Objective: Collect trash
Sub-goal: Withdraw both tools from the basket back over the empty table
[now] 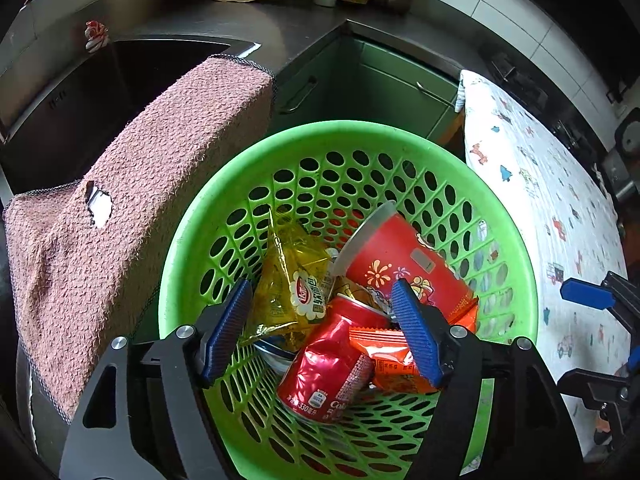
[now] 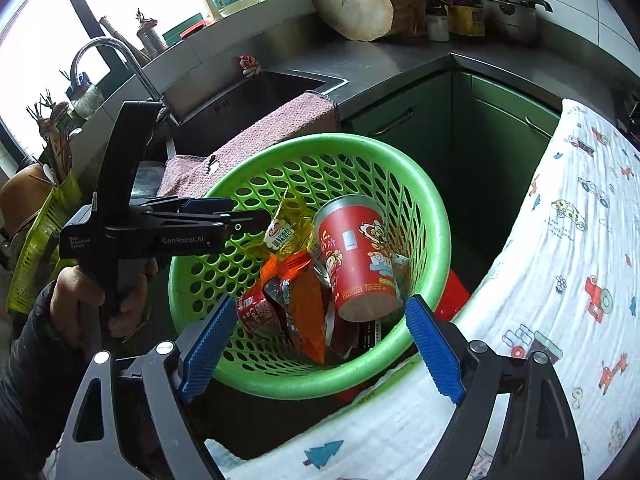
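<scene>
Blue ribbed pads of the left hand-held gripper (image 1: pixel 324 328) stand apart over a green perforated basket (image 1: pixel 516 240), with nothing pinched between them. Inside the basket lies the collected trash: a dented red cola can (image 1: pixel 332 364), an orange snack wrapper (image 1: pixel 384 356) beside it, a yellow snack bag (image 1: pixel 294 280) and a red paper cup (image 1: pixel 404 264) tipped on its side against the far wall. The right hand-held gripper (image 2: pixel 320 344) hangs above the basket's near rim, its jaws likewise spread and empty. In the right wrist view a hand (image 2: pixel 86 300) grips the handle of the left tool at the basket's left side. A pink towel (image 1: pixel 132 208) with a ragged hole drapes over the edge of the steel sink (image 2: pixel 256 96) to the left, crowding the basket's rim. On the right a white cloth printed with small cars and trees (image 2: pixel 568 248) hangs close against the basket. Behind, green cabinet doors (image 1: pixel 384 84) meet under the dark corner surface (image 2: pixel 400 56), which carries a round wooden board (image 2: pixel 352 0), bottles and a metal pot (image 2: pixel 508 12).
</scene>
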`<move>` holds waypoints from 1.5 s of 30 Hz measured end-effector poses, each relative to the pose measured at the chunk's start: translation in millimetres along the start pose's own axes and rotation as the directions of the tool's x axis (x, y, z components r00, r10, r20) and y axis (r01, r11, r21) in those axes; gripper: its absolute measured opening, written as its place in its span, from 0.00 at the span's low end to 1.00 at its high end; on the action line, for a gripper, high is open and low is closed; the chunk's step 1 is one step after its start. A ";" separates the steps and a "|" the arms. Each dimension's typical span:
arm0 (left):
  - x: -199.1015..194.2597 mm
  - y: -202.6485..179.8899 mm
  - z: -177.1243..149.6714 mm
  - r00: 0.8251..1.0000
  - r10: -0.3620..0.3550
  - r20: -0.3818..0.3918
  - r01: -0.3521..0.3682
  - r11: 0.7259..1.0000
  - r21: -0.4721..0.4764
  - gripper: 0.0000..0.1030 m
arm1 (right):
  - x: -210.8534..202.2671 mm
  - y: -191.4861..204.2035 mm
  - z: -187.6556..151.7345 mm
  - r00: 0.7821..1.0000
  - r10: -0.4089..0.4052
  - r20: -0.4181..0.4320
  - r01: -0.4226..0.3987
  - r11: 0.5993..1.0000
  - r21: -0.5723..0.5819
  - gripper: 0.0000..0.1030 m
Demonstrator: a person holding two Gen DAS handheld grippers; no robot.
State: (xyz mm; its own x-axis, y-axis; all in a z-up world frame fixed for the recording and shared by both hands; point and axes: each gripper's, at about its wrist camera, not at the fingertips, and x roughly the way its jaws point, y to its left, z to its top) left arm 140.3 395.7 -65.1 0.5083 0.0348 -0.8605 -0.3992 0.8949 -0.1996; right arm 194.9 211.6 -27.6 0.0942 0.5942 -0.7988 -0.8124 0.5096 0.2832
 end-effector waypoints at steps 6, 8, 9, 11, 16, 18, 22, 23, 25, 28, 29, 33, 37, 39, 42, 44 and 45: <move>-10.2 -8.4 -5.0 1.000 -0.010 0.014 0.010 1.000 0.001 0.71 | -15.3 -6.3 -13.6 1.000 -0.021 0.020 0.021 1.000 0.011 0.85; -14.0 -13.1 -7.3 1.000 -0.015 0.022 0.015 1.000 0.003 0.75 | -21.0 -8.5 -18.2 0.999 -0.029 0.027 0.029 0.999 0.018 0.85; -16.7 -15.8 -8.9 0.999 -0.015 0.031 0.015 1.000 0.004 0.79 | -23.9 -9.2 -20.7 0.999 -0.034 0.030 0.034 0.999 0.021 0.85; -22.1 -22.4 -12.8 0.999 -0.011 0.043 0.010 1.000 0.014 0.80 | -30.0 -10.3 -25.1 0.998 -0.047 0.035 0.046 0.999 0.024 0.85; -40.1 -39.0 -23.5 0.997 -0.011 0.081 0.008 0.999 0.035 0.85 | -46.2 -13.9 -37.1 0.995 -0.084 0.054 0.082 0.996 0.038 0.87; -48.5 -44.9 -27.4 0.995 -0.010 0.102 0.006 0.999 0.040 0.87 | -53.1 -16.0 -43.2 0.994 -0.092 0.064 0.089 0.995 0.050 0.87; -63.8 -60.2 -37.1 0.990 -0.001 0.140 -0.006 0.999 0.051 0.92 | -65.5 -21.4 -58.6 0.990 -0.125 0.072 0.120 0.990 0.070 0.88; -67.3 -64.8 -40.2 0.989 0.002 0.149 -0.010 0.998 0.056 0.92 | -68.8 -23.1 -63.1 0.988 -0.133 0.073 0.128 0.989 0.074 0.88; -72.9 -74.2 -46.7 0.986 0.007 0.164 -0.018 0.997 0.070 0.93 | -75.4 -27.1 -71.1 0.986 -0.145 0.078 0.138 0.987 0.085 0.88; -80.7 -85.6 -58.5 0.983 0.000 0.181 -0.016 0.996 0.085 0.94 | -86.4 -34.6 -83.9 0.985 -0.154 0.084 0.143 0.983 0.117 0.88; -82.6 -89.7 -62.2 0.982 -0.002 0.186 -0.015 0.996 0.087 0.94 | -90.2 -36.4 -87.8 0.983 -0.162 0.086 0.151 0.981 0.124 0.88; -91.9 -107.6 -78.0 0.973 0.030 0.229 -0.057 0.992 0.111 0.94 | -107.5 -41.4 -103.7 0.969 -0.227 0.100 0.215 0.969 0.123 0.88; -105.5 -125.8 -94.0 0.955 0.053 0.292 -0.099 0.985 0.143 0.95 | -128.0 -46.9 -123.1 0.957 -0.261 0.127 0.242 0.959 0.147 0.89; -110.9 -136.0 -102.0 0.947 0.066 0.314 -0.121 0.980 0.157 0.95 | -136.7 -50.4 -132.2 0.953 -0.271 0.136 0.248 0.954 0.167 0.89; -117.1 -150.8 -113.7 0.940 0.073 0.333 -0.140 0.973 0.183 0.95 | -148.5 -54.0 -146.8 0.943 -0.295 0.152 0.264 0.945 0.195 0.89; -120.9 -161.0 -120.9 0.938 0.063 0.340 -0.137 0.970 0.200 0.95 | -155.6 -56.2 -156.1 0.937 -0.309 0.160 0.273 0.939 0.211 0.89; -122.4 -165.8 -124.4 0.937 0.061 0.343 -0.139 0.968 0.208 0.95 | -159.2 -57.2 -161.1 0.934 -0.317 0.164 0.278 0.935 0.220 0.89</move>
State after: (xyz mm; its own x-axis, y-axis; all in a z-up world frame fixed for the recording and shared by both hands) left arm 49.4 187.7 15.1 0.7140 0.2395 -0.6579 -0.2986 0.9541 0.0232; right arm 133.7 -12.4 -2.2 0.4396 0.4960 -0.7488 -0.6067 0.7787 0.1596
